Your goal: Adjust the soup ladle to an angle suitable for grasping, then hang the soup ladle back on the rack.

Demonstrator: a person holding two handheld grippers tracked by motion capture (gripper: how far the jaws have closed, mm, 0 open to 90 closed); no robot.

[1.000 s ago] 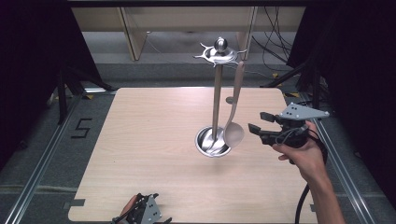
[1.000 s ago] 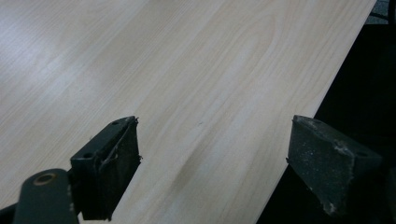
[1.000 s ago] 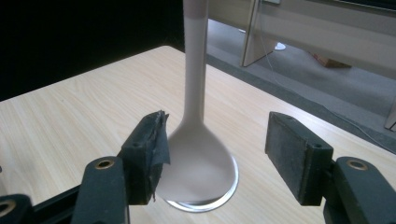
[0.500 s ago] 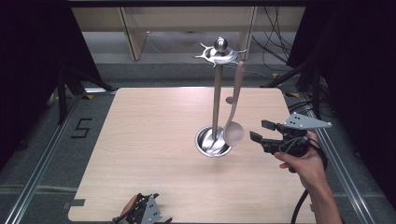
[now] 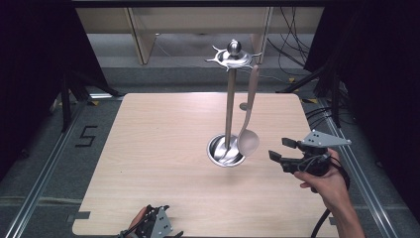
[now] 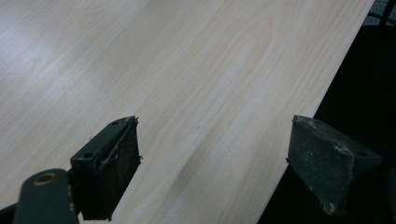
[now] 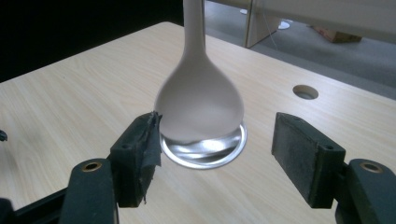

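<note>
- On the pale wooden table (image 5: 163,148) stands a polished steel utensil stand (image 5: 230,106), and a grey-white plastic ladle (image 5: 248,134) hangs from its top, bowl near the round base.
- Right gripper (image 5: 283,149) sits just beside that bowl; its jaws have just been opening, spread wide, nothing between them.
- Left gripper (image 5: 163,223) rests at the near table edge, jaws apart and empty.
</note>
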